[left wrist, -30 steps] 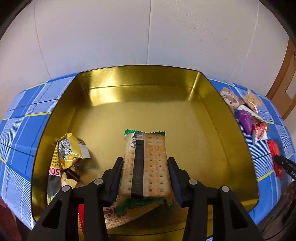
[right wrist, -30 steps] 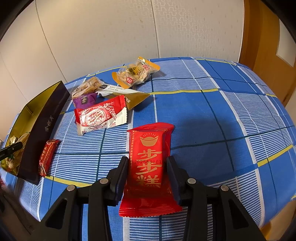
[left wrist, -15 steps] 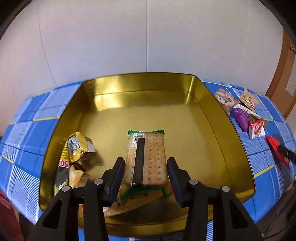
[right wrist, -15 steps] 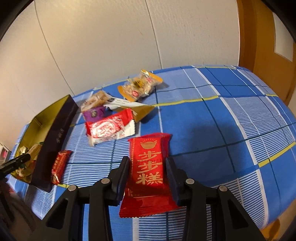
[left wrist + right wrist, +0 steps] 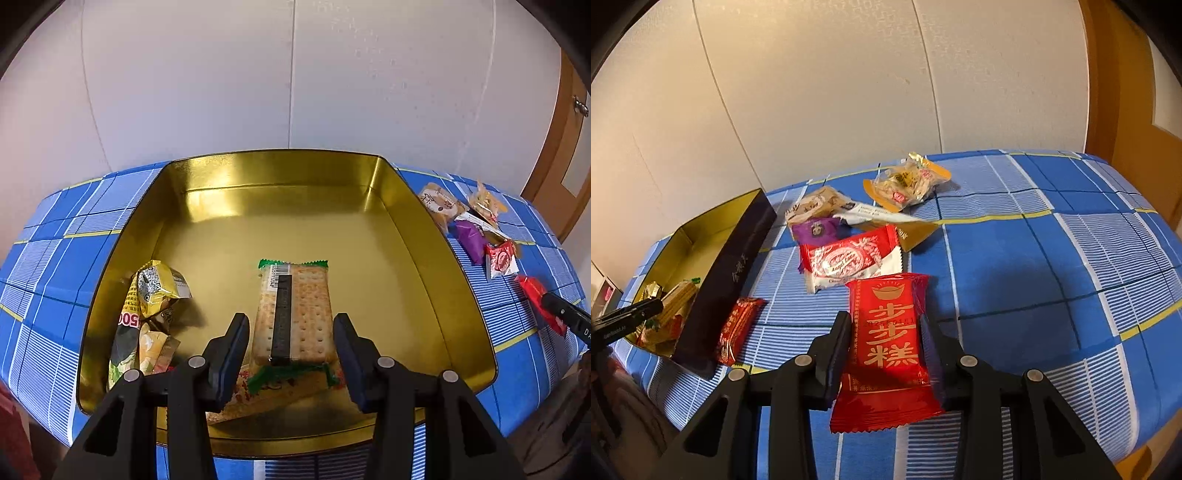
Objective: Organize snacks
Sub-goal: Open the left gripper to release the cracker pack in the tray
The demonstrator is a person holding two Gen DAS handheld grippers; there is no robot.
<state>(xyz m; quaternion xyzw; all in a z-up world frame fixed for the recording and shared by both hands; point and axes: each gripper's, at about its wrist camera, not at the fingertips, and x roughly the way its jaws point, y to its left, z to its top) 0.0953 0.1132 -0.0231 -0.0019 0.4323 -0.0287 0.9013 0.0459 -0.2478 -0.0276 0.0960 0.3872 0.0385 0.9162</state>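
The right gripper (image 5: 885,338) squeezes the red pack (image 5: 886,347), lifted above the tabletop (image 5: 1034,266). It could slip out on the way. The left gripper (image 5: 291,341) is open around crackers (image 5: 295,314) in the tin (image 5: 424,229).

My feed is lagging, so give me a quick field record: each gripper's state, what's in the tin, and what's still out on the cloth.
left gripper: open, astride the cracker pack, pads clear of it
right gripper: shut on the red cake packet
gold tin: holds the cracker pack, a yellow packet and other wrappers at its near left
on the cloth: red-and-white packet, purple packet, small red packet beside the tin, several tan and orange packets farther back
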